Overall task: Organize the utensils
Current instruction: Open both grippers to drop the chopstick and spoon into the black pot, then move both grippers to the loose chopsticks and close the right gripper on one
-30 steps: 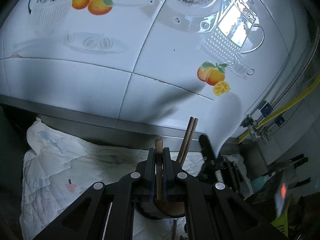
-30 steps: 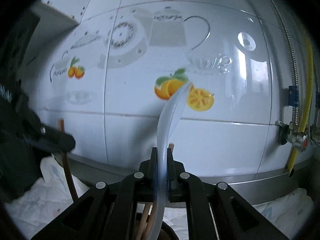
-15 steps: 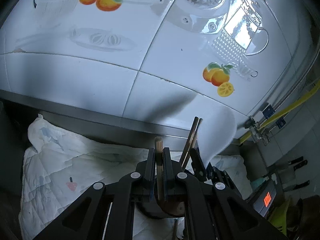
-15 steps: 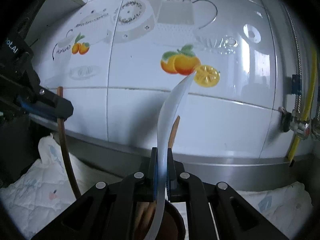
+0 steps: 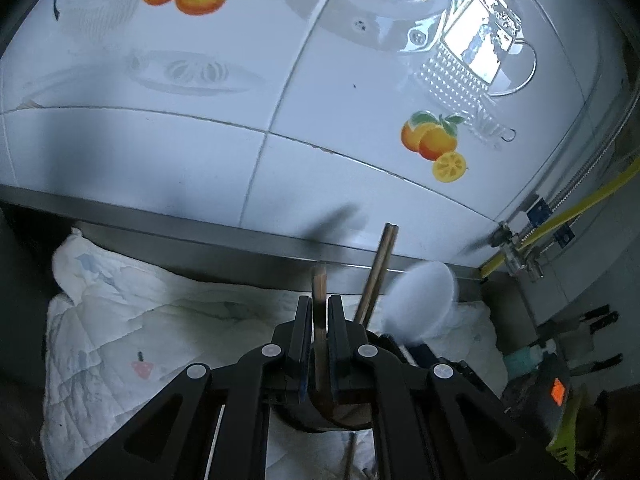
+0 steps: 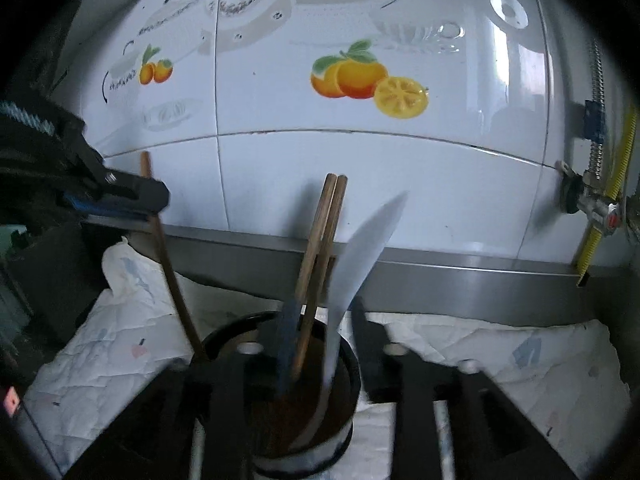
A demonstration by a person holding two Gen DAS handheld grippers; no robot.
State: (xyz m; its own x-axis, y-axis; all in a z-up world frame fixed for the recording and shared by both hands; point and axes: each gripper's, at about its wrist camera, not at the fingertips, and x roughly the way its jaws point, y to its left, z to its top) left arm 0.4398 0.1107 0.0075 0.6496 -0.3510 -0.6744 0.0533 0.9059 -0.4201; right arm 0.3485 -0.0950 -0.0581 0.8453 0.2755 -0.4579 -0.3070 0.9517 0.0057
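A dark round utensil holder (image 6: 304, 392) stands on a white cloth; it also shows in the left wrist view (image 5: 332, 412). Two wooden chopsticks (image 6: 320, 256) lean in it. A white plastic spoon (image 6: 360, 264) stands in it, free of my right gripper (image 6: 324, 344), whose jaws are apart. The spoon's bowl (image 5: 420, 304) shows in the left wrist view. My left gripper (image 5: 320, 344) is shut on a wooden stick (image 5: 319, 320) whose lower end reaches into the holder; the stick also shows in the right wrist view (image 6: 172, 264).
A white quilted cloth (image 5: 140, 344) covers the counter. A tiled wall with fruit decals (image 6: 360, 76) and a steel ledge (image 6: 460, 272) stand right behind. Gas pipes and a valve (image 6: 596, 204) are at the right. Knives and bottles (image 5: 560, 348) sit at far right.
My right gripper has opened and let go of the white spoon, which now stands in the holder. The right gripper has dropped lower. The left gripper still holds its stick.
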